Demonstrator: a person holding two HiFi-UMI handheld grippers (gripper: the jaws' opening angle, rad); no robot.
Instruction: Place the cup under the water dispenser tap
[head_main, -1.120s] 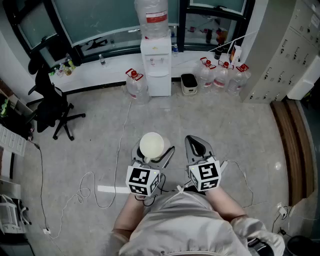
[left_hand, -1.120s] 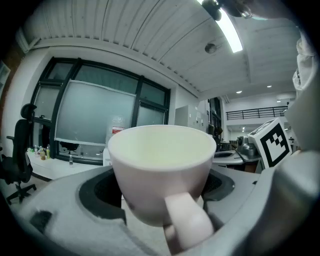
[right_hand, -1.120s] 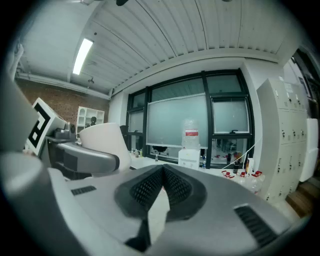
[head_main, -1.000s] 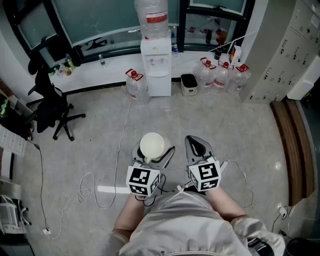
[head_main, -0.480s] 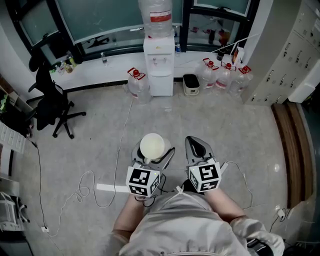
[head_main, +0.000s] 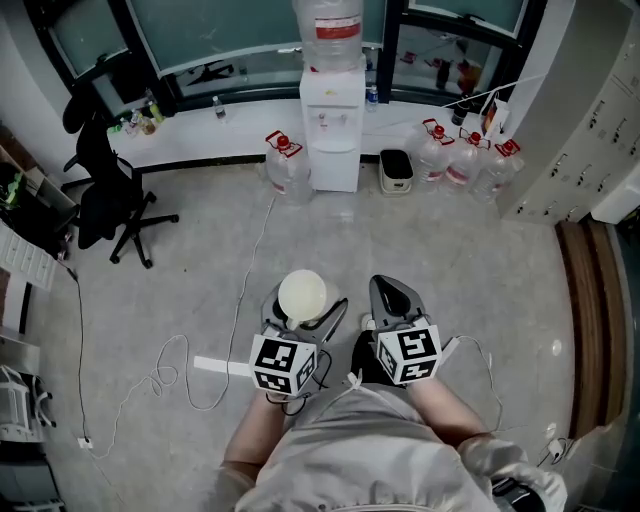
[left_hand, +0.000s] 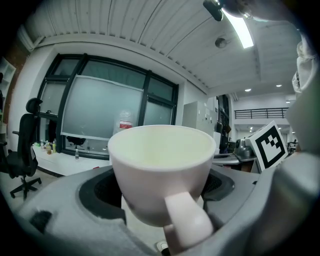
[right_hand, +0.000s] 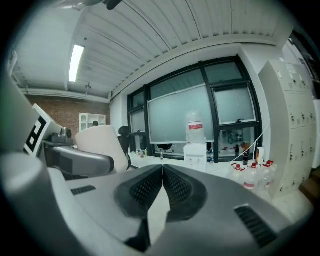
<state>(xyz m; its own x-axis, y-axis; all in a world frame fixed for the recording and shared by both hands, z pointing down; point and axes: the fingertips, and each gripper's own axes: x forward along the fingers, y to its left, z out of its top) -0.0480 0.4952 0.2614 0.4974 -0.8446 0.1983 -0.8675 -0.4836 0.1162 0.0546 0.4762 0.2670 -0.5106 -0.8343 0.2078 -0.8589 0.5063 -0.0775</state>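
My left gripper (head_main: 303, 312) is clamped on the white cup (left_hand: 160, 170): its jaws press against the bowl from either side, the cup sits upright between them, and its handle points back toward the gripper's camera. My right gripper (right_hand: 162, 169) carries nothing, and its two ribbed pads meet at the tips with no gap showing. From the head view both grippers are held side by side in front of my body, close together but not touching, with the left marker cube (head_main: 281, 364) and the right marker cube (head_main: 408, 353) facing up. Below them is a pale tiled floor (head_main: 450, 250), where a thin cable (head_main: 170, 370) loops off to my left next to a short white strip (head_main: 220, 365). The water dispenser (head_main: 335, 135) stands well apart from the cup, straight ahead against the window wall, with a large bottle (head_main: 329, 30) on top; its taps are too small for me to make out. One spare jug (head_main: 285, 165) stands just left of it, a small dark box (head_main: 397, 170) just right of it, and three more jugs (head_main: 465, 160) beyond that. A black office chair (head_main: 105, 190) stands far to the left and pale lockers (head_main: 600, 130) line the right side.
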